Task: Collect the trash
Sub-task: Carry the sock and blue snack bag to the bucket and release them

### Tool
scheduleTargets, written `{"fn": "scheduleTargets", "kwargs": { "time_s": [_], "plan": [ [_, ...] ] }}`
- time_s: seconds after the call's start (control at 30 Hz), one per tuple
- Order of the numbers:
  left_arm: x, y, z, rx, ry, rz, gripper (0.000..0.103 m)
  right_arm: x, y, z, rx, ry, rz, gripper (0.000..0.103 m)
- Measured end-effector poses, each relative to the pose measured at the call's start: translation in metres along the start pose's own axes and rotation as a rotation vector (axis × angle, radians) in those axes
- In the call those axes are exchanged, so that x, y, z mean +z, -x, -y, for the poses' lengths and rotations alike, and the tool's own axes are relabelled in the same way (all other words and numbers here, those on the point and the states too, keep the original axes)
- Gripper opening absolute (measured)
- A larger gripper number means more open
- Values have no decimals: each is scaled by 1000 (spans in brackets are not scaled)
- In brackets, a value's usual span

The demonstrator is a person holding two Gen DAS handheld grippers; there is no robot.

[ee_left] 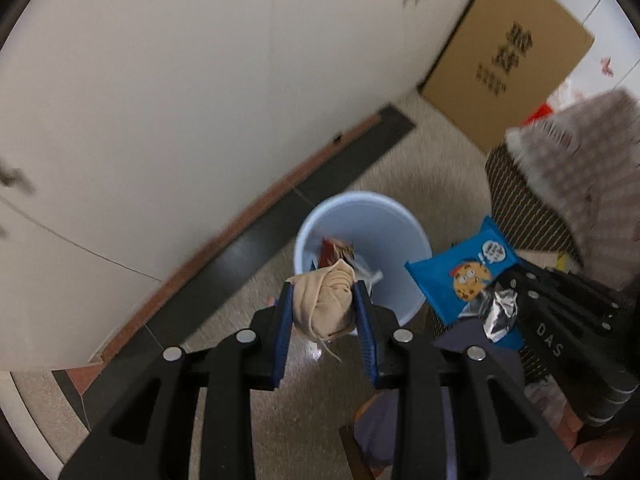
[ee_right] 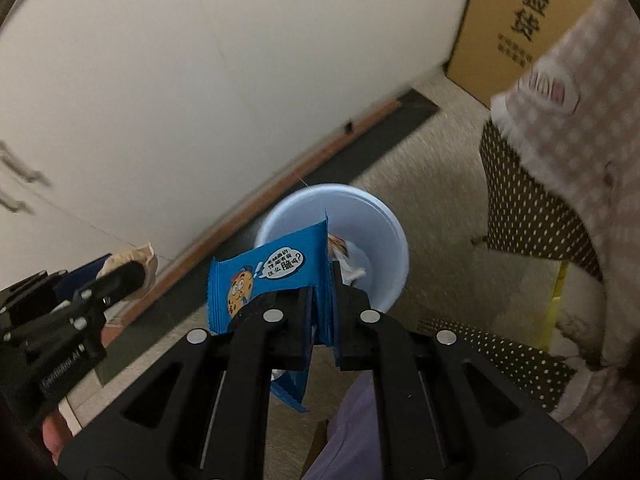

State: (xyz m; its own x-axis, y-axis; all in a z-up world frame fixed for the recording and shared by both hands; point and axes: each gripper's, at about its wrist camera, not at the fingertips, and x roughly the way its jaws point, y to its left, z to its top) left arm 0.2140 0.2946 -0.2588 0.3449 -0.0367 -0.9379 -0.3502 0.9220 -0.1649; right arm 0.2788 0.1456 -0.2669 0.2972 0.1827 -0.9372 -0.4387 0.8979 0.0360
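Observation:
My left gripper [ee_left: 322, 290] is shut on a crumpled beige paper wad [ee_left: 324, 304], held just above the near rim of a pale blue bin [ee_left: 384, 216] on the floor. The bin holds a red wrapper [ee_left: 334, 249] and other scraps. My right gripper [ee_right: 323, 274] is shut on a blue cookie wrapper [ee_right: 268, 276], pinched at its edge over the same bin [ee_right: 372, 216]. In the left wrist view the right gripper [ee_left: 496, 292] shows at the right with the blue cookie wrapper [ee_left: 466, 268]. The left gripper [ee_right: 138, 270] with the wad [ee_right: 130, 259] appears at the left of the right wrist view.
A white wall [ee_left: 200, 80] with a brown and dark baseboard [ee_left: 280, 208] runs behind the bin. A cardboard box [ee_left: 508, 52] leans in the far corner. A person's checked sleeve [ee_right: 580, 120] and dotted fabric [ee_right: 528, 216] fill the right side. The floor is beige carpet [ee_right: 440, 152].

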Motion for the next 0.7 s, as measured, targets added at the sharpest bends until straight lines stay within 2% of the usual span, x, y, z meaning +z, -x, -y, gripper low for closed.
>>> {"fn": "scheduleTargets", "kwargs": {
  "time_s": [0.2,0.33,0.43,0.5,0.53,0.6,0.7],
  "plan": [
    [11,-59,32,-28,-45,-90,32,3,-37,37,-73,-88,-58,8],
    [19,-70,54,-48,-98,-73,50,7,-42,58,-77,-150,-56,8],
    [21,-68,58,-57,-99,-71,54,10,-42,66,-54,-166,-42,11],
    [21,-67,56,-49,-99,-67,55,14,-42,67,-28,-172,-49,34],
    [21,-66,54,-41,-98,-67,55,14,-42,66,-23,-174,-44,67],
    [20,-64,49,-24,-87,-64,57,15,-39,62,-44,-154,-20,69],
    [17,-57,36,-10,-62,-56,57,13,-40,53,-39,-115,-36,69]
  ]
}}
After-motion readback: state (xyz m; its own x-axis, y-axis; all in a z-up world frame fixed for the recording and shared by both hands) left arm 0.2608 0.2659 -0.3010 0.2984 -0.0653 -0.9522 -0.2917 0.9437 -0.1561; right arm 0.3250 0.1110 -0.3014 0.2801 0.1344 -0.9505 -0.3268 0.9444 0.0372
